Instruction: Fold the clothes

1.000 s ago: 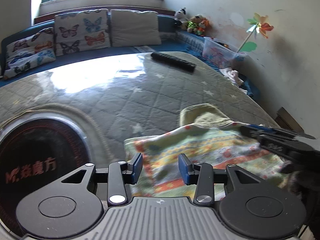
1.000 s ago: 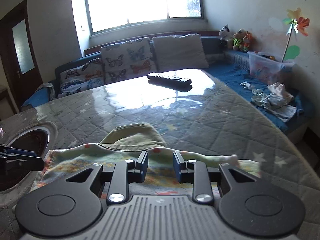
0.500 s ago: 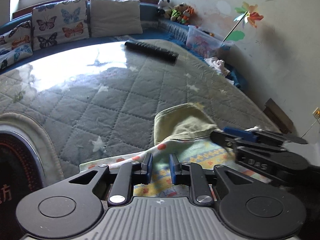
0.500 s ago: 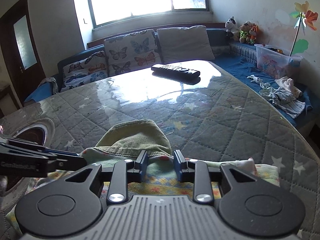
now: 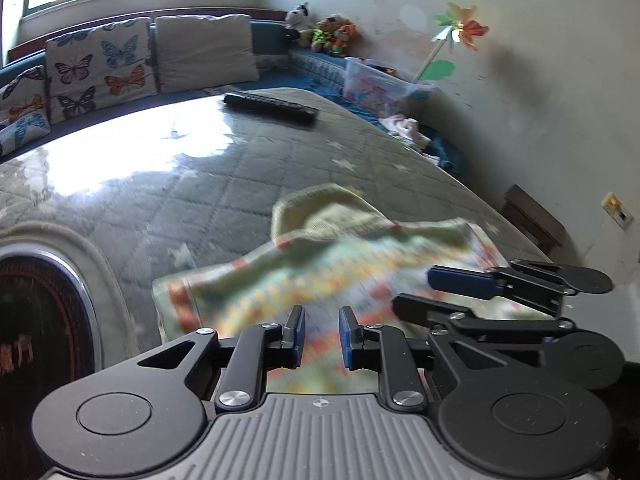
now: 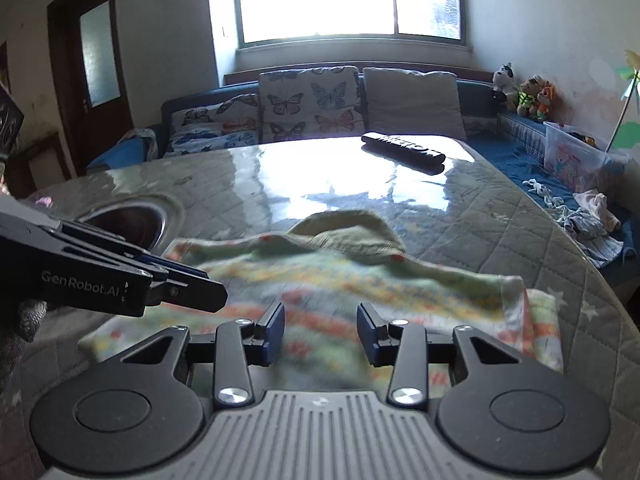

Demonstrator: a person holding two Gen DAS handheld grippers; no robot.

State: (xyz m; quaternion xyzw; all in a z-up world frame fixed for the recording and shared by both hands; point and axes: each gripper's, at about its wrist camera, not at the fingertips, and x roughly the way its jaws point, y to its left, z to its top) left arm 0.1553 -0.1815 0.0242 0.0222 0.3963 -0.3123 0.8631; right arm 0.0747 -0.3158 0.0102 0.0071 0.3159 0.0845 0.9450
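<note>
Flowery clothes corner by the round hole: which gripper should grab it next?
Probably the left gripper. It is open and sits over the side of the garment nearest the round hole, while the open right gripper is over the middle, farther from that corner.

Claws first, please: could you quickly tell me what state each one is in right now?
Left claw: open, holding nothing, over the patterned garment.
Right claw: open, holding nothing, over the same garment.
</note>
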